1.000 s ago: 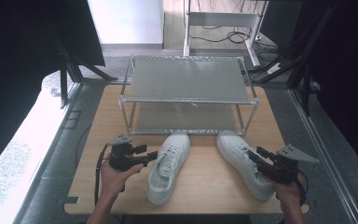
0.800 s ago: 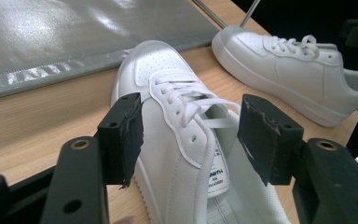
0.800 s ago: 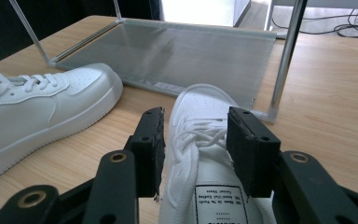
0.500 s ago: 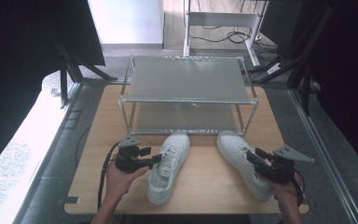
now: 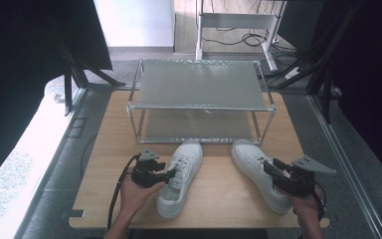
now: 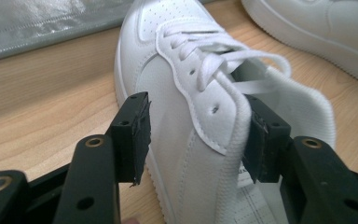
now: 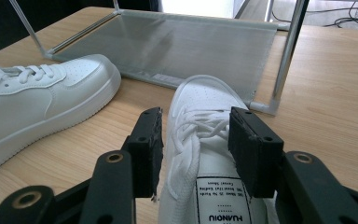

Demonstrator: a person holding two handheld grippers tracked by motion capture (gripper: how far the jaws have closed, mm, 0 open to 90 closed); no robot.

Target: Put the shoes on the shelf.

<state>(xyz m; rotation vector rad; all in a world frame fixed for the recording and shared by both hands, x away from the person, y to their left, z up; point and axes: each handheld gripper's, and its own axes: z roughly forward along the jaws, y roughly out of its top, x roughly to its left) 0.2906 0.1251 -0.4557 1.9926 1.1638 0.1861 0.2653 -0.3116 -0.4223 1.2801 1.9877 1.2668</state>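
Two white lace-up sneakers lie on the wooden table in front of a metal rack. My left gripper (image 5: 170, 176) is open at the left sneaker (image 5: 183, 164). In the left gripper view (image 6: 198, 135) one jaw is outside the shoe's side wall (image 6: 168, 93) and the other is inside the collar opening, with a gap on the outer side. My right gripper (image 5: 272, 171) is open over the heel end of the right sneaker (image 5: 252, 158). In the right gripper view (image 7: 196, 144) its jaws stand on either side of that shoe's tongue and laces (image 7: 205, 100).
A two-level metal rack (image 5: 199, 107) with grey mesh shelves stands just beyond the shoe toes; its post (image 7: 286, 51) is close to the right shoe. The left sneaker (image 7: 37, 98) lies a hand's width from the right one. Bare table (image 5: 224, 194) lies between the shoes.
My left gripper has slid right, from beside the left sneaker to astride its side wall. The right gripper has barely moved over the right sneaker.
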